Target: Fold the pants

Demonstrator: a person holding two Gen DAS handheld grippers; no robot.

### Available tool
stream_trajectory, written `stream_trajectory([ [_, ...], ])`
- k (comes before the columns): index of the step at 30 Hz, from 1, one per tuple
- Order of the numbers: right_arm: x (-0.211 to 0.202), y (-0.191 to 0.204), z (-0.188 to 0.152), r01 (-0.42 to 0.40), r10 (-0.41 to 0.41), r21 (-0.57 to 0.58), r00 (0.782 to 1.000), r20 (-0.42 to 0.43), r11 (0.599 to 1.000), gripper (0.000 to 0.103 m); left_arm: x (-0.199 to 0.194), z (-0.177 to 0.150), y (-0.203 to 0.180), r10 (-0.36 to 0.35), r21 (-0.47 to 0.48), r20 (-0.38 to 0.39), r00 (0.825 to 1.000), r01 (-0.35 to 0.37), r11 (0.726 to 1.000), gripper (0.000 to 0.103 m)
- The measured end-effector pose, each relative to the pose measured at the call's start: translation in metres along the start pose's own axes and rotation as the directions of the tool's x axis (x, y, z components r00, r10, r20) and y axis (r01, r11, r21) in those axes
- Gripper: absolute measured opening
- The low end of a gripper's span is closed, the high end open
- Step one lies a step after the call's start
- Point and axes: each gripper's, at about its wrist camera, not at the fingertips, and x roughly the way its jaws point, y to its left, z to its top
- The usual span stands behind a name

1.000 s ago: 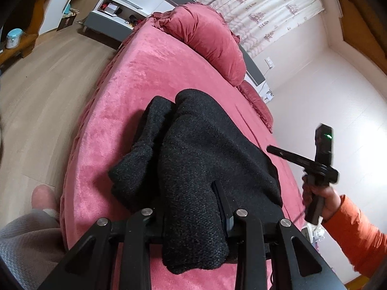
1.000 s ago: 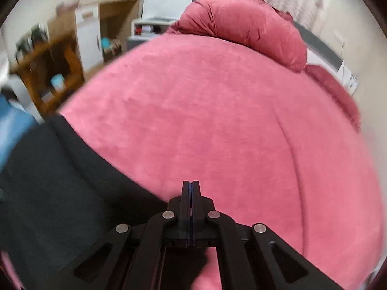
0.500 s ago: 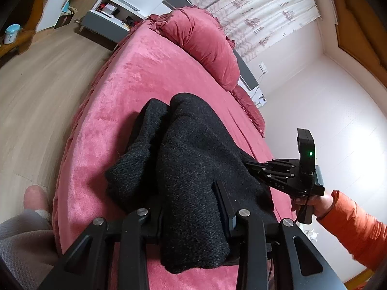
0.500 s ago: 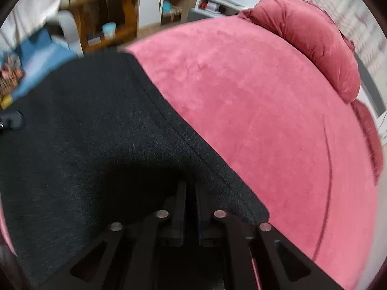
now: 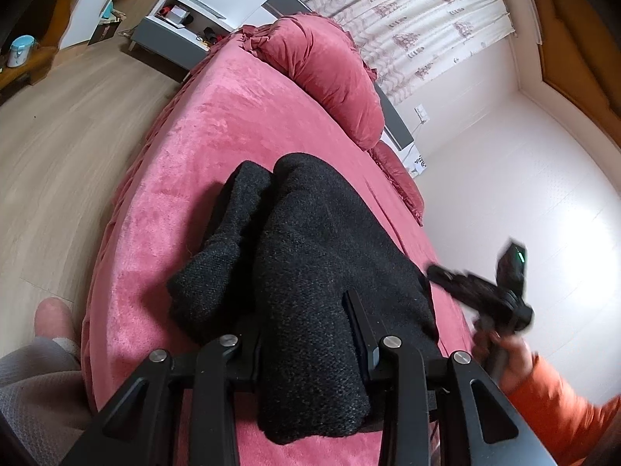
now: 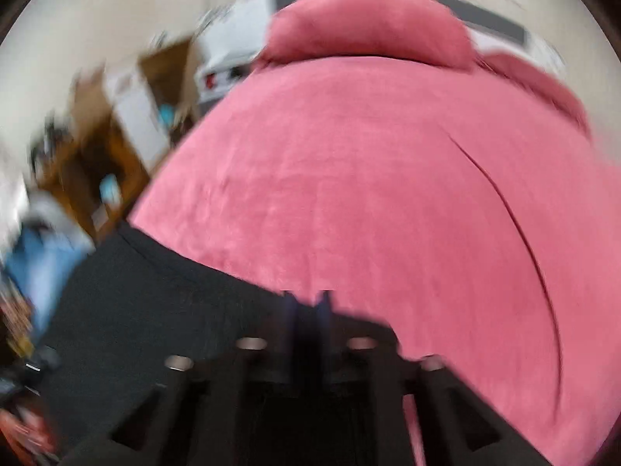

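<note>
Black knit pants (image 5: 310, 272) lie bunched on the pink bed (image 5: 217, 128), one leg rolled to the left. My left gripper (image 5: 306, 310) stands wide over the near end of the pants, with the cloth between its fingers (image 5: 359, 322). My right gripper (image 5: 434, 272) hovers at the pants' right edge, held by a hand in an orange sleeve. In the blurred right wrist view, its fingers (image 6: 289, 306) stand slightly apart at the edge of the black cloth (image 6: 155, 303).
A large pink pillow (image 5: 330, 77) lies at the head of the bed, with a smaller one (image 5: 396, 178) beside it. A grey-white cabinet (image 5: 182, 27) and wooden floor (image 5: 58, 147) are on the left. My foot (image 5: 52, 318) is by the bed.
My right gripper swung in over the pants, then pulled back to their right edge, its fingers going from shut to slightly apart. My left gripper stayed on the pants.
</note>
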Motion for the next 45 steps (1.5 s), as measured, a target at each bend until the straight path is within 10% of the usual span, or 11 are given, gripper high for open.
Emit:
stream_trajectory([
  [10,-0.007,-0.068,-0.094,-0.289,0.335,0.504,0.942,-0.001,0.814,0.041,0.001,-0.002,0.000,0.020,0.008,0.002,1.000,-0.020,1.000,0.034],
  [23,0.019,-0.071,-0.067,-0.248,0.218,0.518,0.969,0.119,0.818,0.036,-0.001,0.001,-0.009,0.067,0.048,0.005,0.998,-0.067,0.997,0.033],
  [31,-0.068,-0.004,-0.087,-0.164,0.116,0.242,0.972,0.202,0.956,0.038,-0.013,0.008,-0.027,0.125,0.137,0.031,0.992,-0.128,0.982,0.034],
  [36,-0.064,0.047,-0.107,-0.239,0.230,0.083,0.967,0.107,0.967,0.038,-0.020,0.012,-0.030,0.180,0.167,0.074,0.981,-0.190,0.967,0.043],
  [39,-0.039,0.075,-0.131,-0.261,0.262,0.037,0.965,-0.028,0.965,0.044,-0.024,0.019,-0.027,0.214,0.136,0.115,0.970,-0.228,0.964,0.066],
  [45,-0.036,0.106,-0.153,-0.158,0.159,-0.143,0.987,-0.007,0.977,0.050,-0.005,0.031,-0.019,0.287,0.120,0.055,0.956,-0.292,0.949,0.081],
])
